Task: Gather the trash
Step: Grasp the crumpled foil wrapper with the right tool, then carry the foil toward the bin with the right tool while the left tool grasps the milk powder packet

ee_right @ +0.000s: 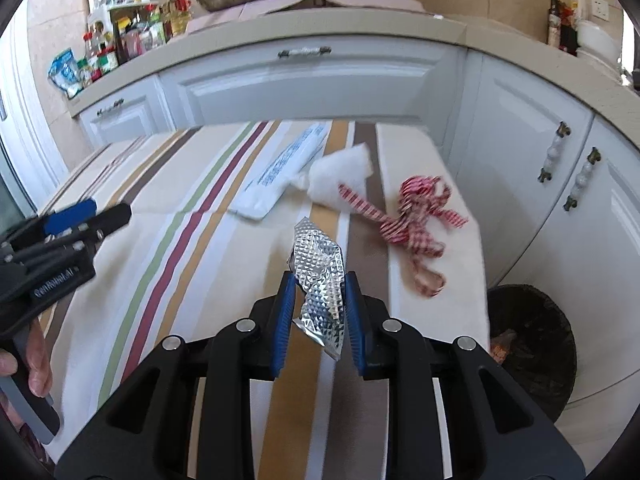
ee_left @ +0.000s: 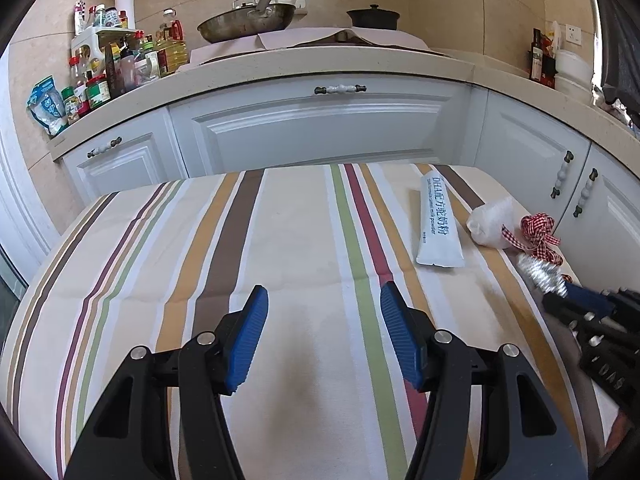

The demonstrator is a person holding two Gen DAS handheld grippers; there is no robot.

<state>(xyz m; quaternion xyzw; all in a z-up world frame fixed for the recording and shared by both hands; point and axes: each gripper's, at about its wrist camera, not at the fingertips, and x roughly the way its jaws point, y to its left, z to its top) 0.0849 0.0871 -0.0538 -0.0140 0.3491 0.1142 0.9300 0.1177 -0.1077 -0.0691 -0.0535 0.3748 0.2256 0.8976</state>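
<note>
- Trash lies at 2 o'clock in your left wrist view, on the striped cloth [ee_left: 280, 240]: a white sachet [ee_left: 438, 222], then a white wad [ee_left: 490, 220] just beside it, then a red checked ribbon [ee_left: 536, 234] touching the wad.
- Your left gripper [ee_left: 324, 312] hangs over bare cloth at 6 o'clock, its blue pads [ee_left: 250, 340] spread wide with nothing between them.
- At 4 o'clock a crumpled foil [ee_left: 540, 274] sticks out of your right gripper [ee_left: 576, 298]; from this side you cannot tell how tightly the pads sit.
- Behind the cloth, at 12 o'clock, white cabinets [ee_left: 320, 128] carry a counter with a wok [ee_left: 244, 20], a dark pot [ee_left: 372, 16] and bottles [ee_left: 120, 56] at 10 o'clock.

- Foil [ee_right: 320, 280] stands at the centre of your right wrist view, pinched between the blue pads [ee_right: 282, 324] of your right gripper [ee_right: 318, 308] and reaching up past their tips.
- Ribbon [ee_right: 416, 216] lies on the cloth [ee_right: 200, 220] at 1 o'clock; the wad [ee_right: 340, 180] and sachet [ee_right: 280, 176] lie at 12 o'clock, touching each other.
- A black-lined bin [ee_right: 536, 344] stands on the floor at 4 o'clock, just beside the cloth's edge.
- Your left gripper [ee_right: 108, 210] shows at 9 o'clock, held by your hand [ee_right: 36, 368] at 8 o'clock; its gap is hidden from here.
</note>
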